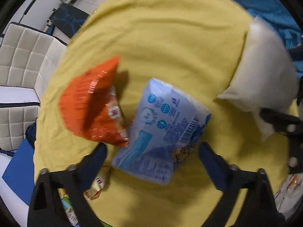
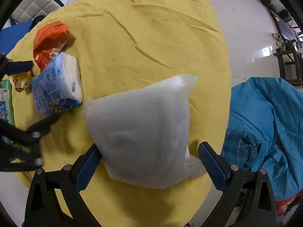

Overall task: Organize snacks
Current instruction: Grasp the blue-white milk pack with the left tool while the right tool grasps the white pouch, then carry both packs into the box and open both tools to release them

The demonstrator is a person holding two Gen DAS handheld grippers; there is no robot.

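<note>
Between the left fingers [image 1: 98,158] lies the pale blue packet [image 1: 161,130], touching the orange bag [image 1: 90,106] beyond the left finger. The white bag [image 2: 144,132] fills the gap between the right fingers [image 2: 212,162]. Beyond both, the yellow-covered surface [image 2: 151,37] lies bare.

Orange bag [image 1: 90,104]: crinkled, lying at nine o'clock of blue pack [image 1: 161,130], touching it. White bag [image 2: 144,132]: translucent, plump, lying apart at four o'clock. Small yellow packet [image 2: 19,83]: at pack's nine o'clock.
</note>
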